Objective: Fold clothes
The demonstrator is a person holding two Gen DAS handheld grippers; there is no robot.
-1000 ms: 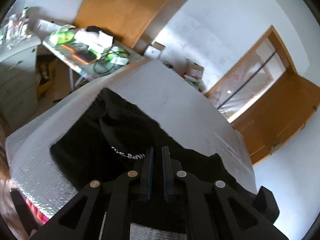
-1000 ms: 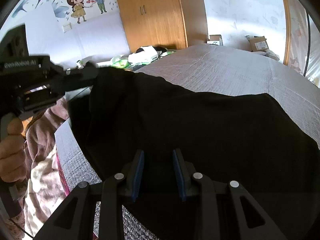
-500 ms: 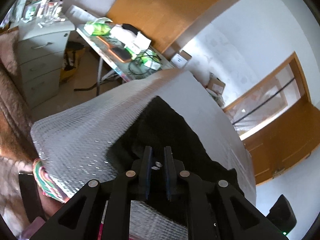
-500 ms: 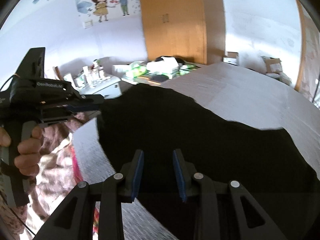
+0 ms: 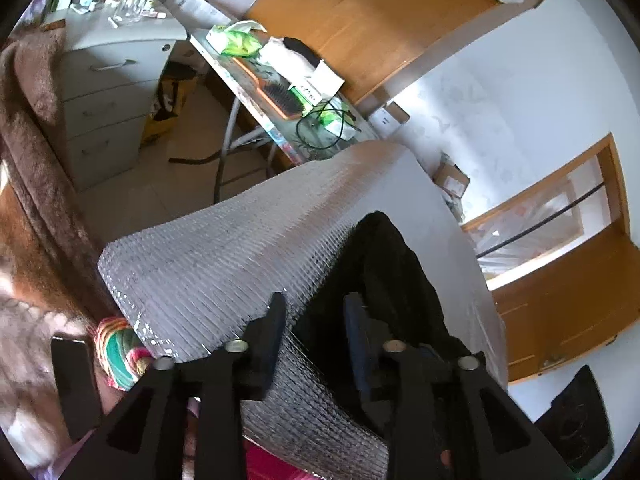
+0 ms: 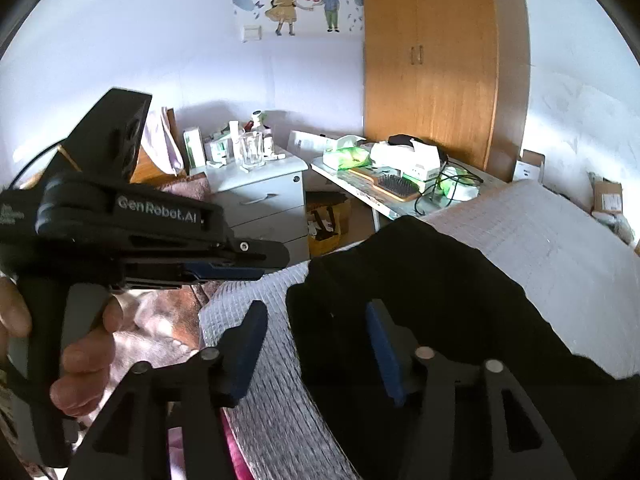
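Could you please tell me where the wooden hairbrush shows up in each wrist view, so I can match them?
Left wrist: hairbrush upper centre, on the cluttered side table.
Right wrist: hairbrush right of centre, same table.
Shared landmark: green wipes pack beside it on that table.

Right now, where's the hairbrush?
The hairbrush lies on the cluttered side table in front of the wardrobe, upper middle of both views, between the green packet and the tangled cable.
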